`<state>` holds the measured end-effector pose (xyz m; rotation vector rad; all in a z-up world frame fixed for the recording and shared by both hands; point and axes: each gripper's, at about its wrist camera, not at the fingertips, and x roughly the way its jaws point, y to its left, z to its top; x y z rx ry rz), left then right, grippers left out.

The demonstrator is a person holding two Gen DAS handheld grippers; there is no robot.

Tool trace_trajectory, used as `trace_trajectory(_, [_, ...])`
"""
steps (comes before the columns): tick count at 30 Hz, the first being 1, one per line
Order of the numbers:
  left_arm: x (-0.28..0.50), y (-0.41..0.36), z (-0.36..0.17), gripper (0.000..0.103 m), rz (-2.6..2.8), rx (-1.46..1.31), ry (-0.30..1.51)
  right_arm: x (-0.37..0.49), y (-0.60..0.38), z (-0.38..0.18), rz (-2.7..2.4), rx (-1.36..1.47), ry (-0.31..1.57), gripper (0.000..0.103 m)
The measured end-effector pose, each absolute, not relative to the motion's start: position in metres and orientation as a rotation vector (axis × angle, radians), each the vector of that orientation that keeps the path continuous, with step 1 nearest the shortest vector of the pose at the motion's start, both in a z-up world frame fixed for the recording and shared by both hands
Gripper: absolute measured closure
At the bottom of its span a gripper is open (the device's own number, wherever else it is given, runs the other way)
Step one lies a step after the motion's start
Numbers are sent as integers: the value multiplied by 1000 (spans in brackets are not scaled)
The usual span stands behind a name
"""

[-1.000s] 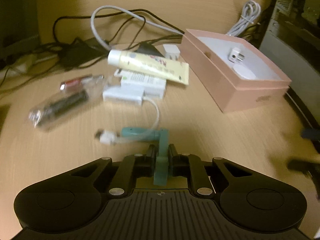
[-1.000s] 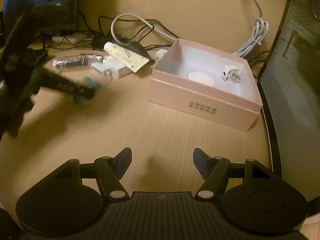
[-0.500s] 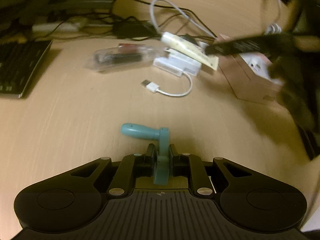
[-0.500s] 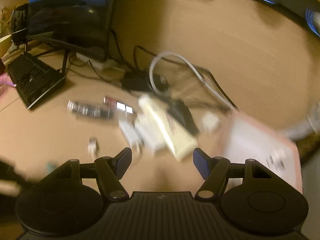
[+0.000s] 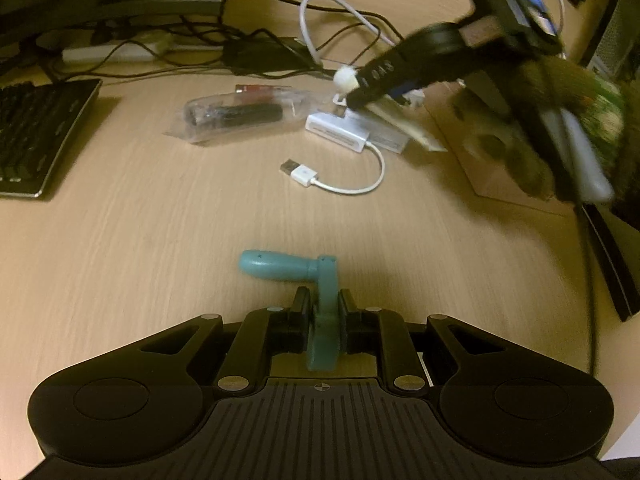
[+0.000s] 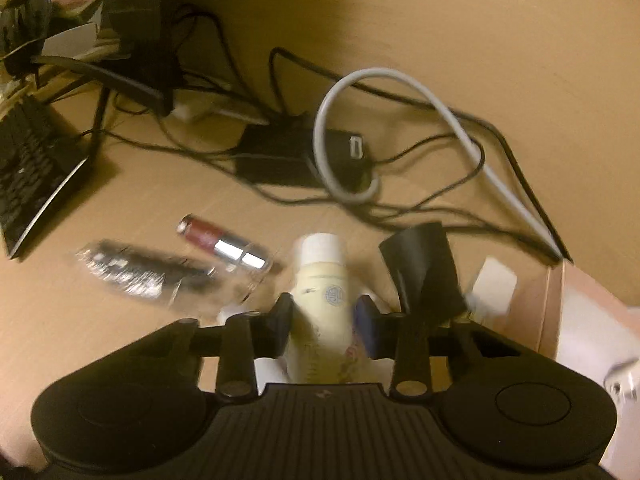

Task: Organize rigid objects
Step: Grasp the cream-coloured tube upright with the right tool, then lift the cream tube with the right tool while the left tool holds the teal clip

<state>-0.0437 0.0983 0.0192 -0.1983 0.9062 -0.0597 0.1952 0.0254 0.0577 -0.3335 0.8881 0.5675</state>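
Overhead, dim warm light falls on a wooden desk (image 5: 160,240) strewn with cables (image 6: 400,120). Left gripper (image 5: 324,312) clamps a teal crank (image 5: 288,268); right gripper (image 6: 324,320), jaws just closing, pinches a cream tube (image 6: 320,292).

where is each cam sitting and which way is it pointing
Left wrist: sits on the left gripper, angled down across the desk; its jaws are shut on a teal crank handle; the right gripper reaches in from the right.
Right wrist: sits on the right gripper, angled down at the clutter; its jaws have just been closing and grip a cream tube.
Shared: the bagged black item, keyboard and cables.
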Motion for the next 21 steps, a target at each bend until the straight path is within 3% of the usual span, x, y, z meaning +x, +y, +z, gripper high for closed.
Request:
trace_trajectory(4, [-41, 93, 19, 85, -75, -182, 903, 157, 10, 65, 604, -333, 893, 76])
trace_trajectory(21, [-11, 27, 11, 85, -246, -96, 894, 27, -145, 47, 326, -117, 956, 76])
